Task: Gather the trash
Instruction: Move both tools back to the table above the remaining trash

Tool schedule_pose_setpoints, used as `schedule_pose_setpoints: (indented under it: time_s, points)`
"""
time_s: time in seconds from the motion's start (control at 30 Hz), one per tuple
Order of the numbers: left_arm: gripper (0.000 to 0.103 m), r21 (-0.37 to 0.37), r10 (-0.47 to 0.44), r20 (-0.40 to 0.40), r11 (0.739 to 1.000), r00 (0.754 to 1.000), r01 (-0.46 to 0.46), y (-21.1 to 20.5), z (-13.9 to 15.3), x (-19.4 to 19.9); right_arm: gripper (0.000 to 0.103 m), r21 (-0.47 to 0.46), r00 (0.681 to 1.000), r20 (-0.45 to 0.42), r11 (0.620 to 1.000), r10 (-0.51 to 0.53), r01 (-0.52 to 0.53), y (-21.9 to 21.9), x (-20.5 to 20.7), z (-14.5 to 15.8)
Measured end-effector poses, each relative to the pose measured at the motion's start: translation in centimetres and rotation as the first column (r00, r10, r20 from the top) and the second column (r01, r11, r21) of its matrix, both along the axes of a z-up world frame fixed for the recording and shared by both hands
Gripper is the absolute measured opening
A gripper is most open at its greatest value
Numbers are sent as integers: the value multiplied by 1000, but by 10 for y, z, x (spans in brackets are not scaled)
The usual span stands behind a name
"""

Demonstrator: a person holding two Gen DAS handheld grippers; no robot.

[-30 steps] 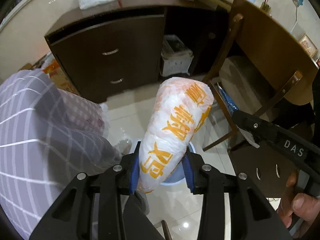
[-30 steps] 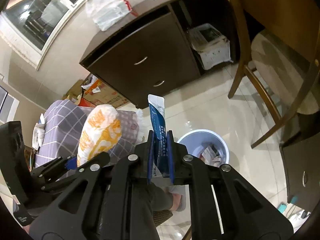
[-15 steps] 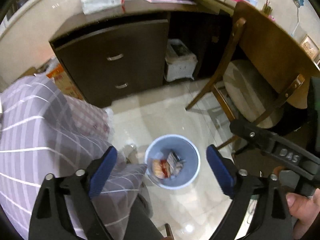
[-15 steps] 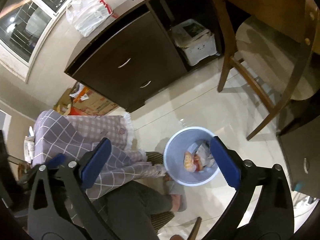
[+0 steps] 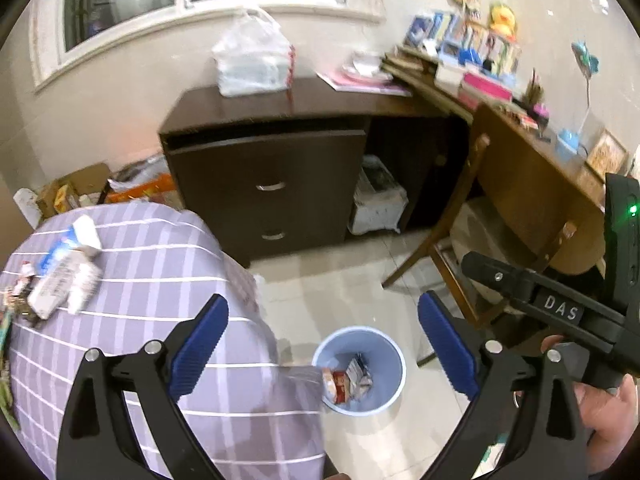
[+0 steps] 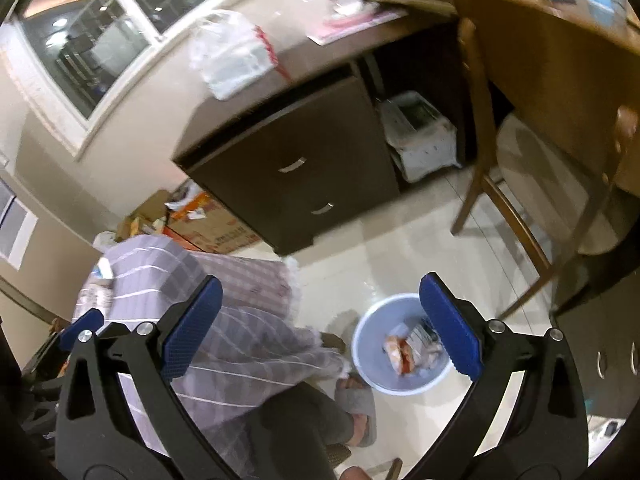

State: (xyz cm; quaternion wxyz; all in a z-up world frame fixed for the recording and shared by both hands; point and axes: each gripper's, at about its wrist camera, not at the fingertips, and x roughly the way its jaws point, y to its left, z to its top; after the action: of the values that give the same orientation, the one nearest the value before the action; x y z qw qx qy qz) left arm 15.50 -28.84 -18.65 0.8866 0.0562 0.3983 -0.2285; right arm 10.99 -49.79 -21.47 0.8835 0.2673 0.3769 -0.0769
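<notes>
Left gripper [image 5: 322, 344] and right gripper [image 6: 320, 322] both spread wide, holding nothing – they hang above the blue bin [image 5: 396, 380], where wrappers [image 5: 346, 378] lie

Both wrappers [image 5: 346, 380] now in bin [image 5: 394, 354], jaws empty.

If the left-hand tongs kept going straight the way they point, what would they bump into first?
Probably the floor just beyond the blue bin. The open left tongs aim down past the checked cloth; nothing nearer sits between them, though depth is hard to judge.
</notes>
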Motion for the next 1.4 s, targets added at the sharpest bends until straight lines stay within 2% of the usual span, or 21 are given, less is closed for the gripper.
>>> schedule_pose_setpoints:
  time_s: [0.37,0.67,1.0,1.23,1.4]
  points:
    - [94,-35,140,115,990,983,-137,86,45,-17,97,-79,984,108,987,145,-137,81,10,63]
    - [94,-53,289,156,957,944,-284,175,58,-29,97,-153,948,115,948,296,-278,164,27,85]
    - [94,-54,455,156,890,877,-453,266,49,-38,97,-209,894,63,882,443,-422,255,53,81]
    - [94,-11,535,147,842,832,-539,314,30,-37,97,-225,876,19,856,481,-465,288,69,64]
    - [94,37,608,105,788,787,-614,347,3,-29,97,-229,874,-34,847,485,-479,300,89,42]
